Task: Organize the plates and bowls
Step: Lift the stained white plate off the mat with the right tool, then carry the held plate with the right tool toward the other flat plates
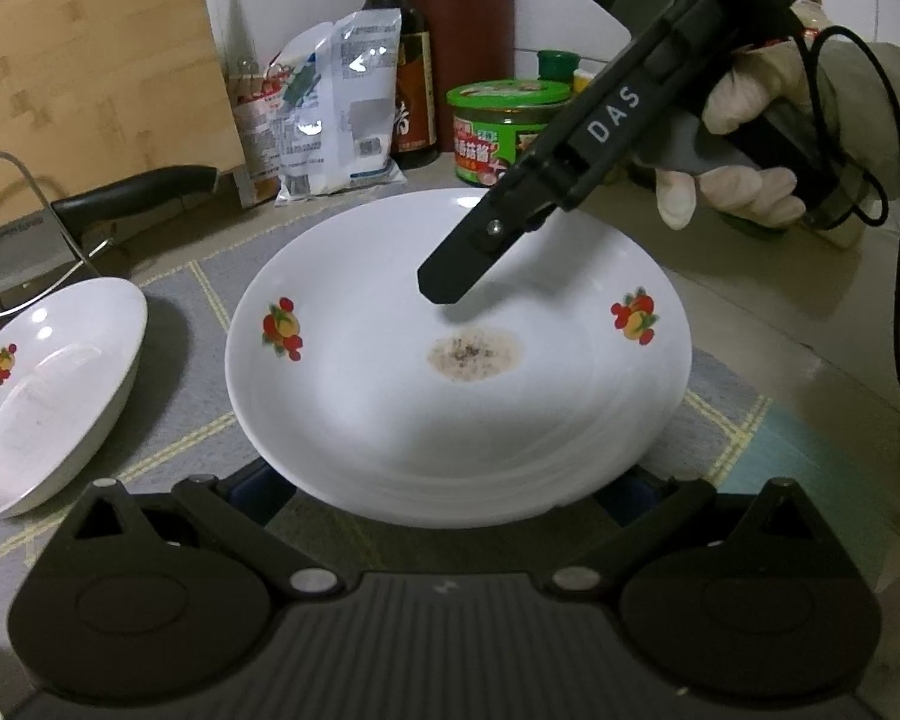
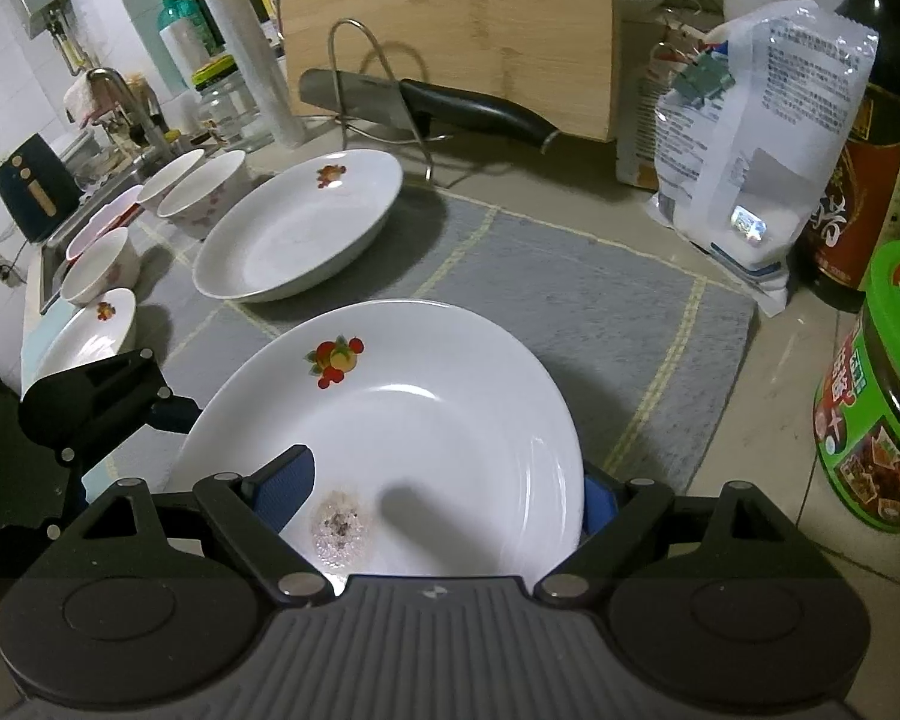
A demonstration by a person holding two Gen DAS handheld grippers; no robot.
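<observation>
A large white plate with fruit prints and a dirty brown spot sits on the grey mat; it also shows in the right wrist view. My left gripper has its fingers wide apart at the plate's near rim. My right gripper hovers over the plate's middle; in its own view one blue pad lies over the plate and the other is outside the rim, open around it. A second white plate lies to the left, also in the right wrist view.
Several small bowls and a small plate stand by the sink. A knife on a wire rack and a bamboo board are behind. A bag, sauce bottles and a green jar stand at the mat's edge.
</observation>
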